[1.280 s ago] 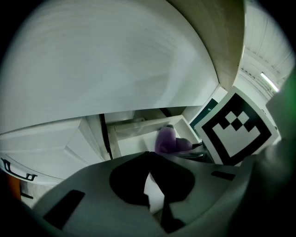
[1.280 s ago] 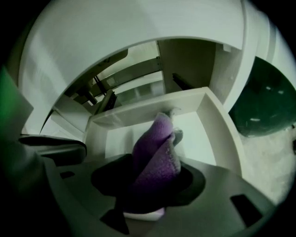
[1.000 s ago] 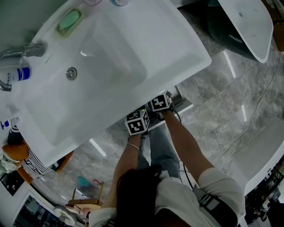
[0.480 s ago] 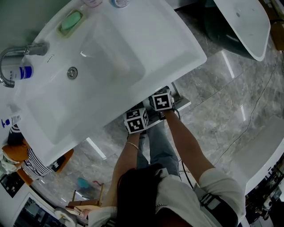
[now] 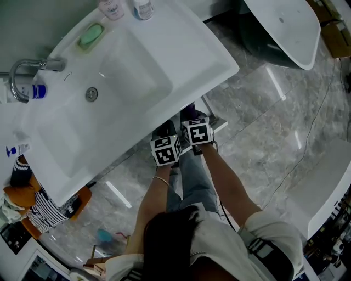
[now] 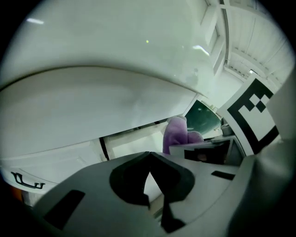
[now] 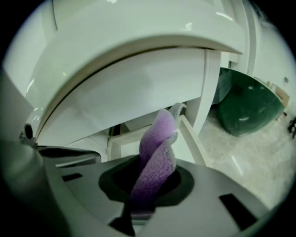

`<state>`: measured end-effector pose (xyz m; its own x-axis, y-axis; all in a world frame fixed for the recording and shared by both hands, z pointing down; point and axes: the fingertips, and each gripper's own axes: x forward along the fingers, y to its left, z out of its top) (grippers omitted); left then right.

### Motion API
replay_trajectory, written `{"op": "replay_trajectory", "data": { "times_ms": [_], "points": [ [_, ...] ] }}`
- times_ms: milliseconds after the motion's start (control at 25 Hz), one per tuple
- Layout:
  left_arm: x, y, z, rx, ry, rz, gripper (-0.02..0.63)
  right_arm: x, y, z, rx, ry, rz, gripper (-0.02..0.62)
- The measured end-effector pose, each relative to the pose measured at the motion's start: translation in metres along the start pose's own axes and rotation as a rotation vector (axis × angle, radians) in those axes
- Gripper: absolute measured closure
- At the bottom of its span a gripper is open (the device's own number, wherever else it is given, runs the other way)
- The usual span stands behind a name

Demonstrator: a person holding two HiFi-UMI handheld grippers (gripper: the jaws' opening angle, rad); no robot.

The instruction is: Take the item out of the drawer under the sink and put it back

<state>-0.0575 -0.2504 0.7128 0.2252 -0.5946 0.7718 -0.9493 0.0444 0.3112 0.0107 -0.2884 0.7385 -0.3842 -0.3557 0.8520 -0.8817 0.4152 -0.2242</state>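
Note:
A twisted purple cloth (image 7: 157,152) stands up from between the jaws of my right gripper (image 7: 145,194), which is shut on its lower end. Behind it the white drawer (image 7: 192,136) under the sink stands open. In the left gripper view the same purple cloth (image 6: 178,134) shows to the right. My left gripper (image 6: 150,178) is shut with nothing in it. From the head view both marker cubes, left (image 5: 166,151) and right (image 5: 197,133), sit side by side just in front of the sink's (image 5: 219,66) front rim. The jaws are hidden there.
The sink's white underside (image 7: 138,78) hangs close above both grippers. A dark green tub (image 7: 245,106) stands on the marble floor (image 5: 263,131) to the right. A tap (image 5: 24,68), a green soap (image 5: 90,34) and bottles (image 5: 112,8) sit along the sink's back.
Both grippers have drawn back a little from under the sink's rim toward the person. More of the drawer's edge and floor shows beside them.

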Motion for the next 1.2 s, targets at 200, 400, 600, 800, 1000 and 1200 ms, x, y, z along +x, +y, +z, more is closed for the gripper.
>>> {"op": "replay_trajectory", "data": {
  "times_ms": [200, 400, 600, 800, 1000, 1200],
  "points": [
    [-0.024, -0.005, 0.005, 0.026, -0.020, -0.016, 0.601, -0.032, 0.011, 0.003, 0.007, -0.045, 0.001, 0.511],
    [-0.050, -0.015, 0.014, 0.062, -0.052, -0.055, 0.601, -0.067, 0.020, 0.009, -0.005, -0.107, -0.019, 0.511],
    [-0.078, -0.022, 0.027, 0.093, -0.098, -0.079, 0.601, -0.100, 0.028, 0.016, 0.007, -0.168, -0.046, 0.511],
    [-0.106, -0.034, 0.035, 0.107, -0.152, -0.110, 0.601, -0.134, 0.042, 0.024, 0.002, -0.251, -0.069, 0.511],
    [-0.137, -0.043, 0.055, 0.128, -0.230, -0.146, 0.601, -0.170, 0.061, 0.037, -0.009, -0.338, -0.069, 0.511],
    [-0.172, -0.048, 0.080, 0.152, -0.326, -0.156, 0.601, -0.212, 0.080, 0.054, -0.059, -0.450, -0.075, 0.511]
  ]
}}
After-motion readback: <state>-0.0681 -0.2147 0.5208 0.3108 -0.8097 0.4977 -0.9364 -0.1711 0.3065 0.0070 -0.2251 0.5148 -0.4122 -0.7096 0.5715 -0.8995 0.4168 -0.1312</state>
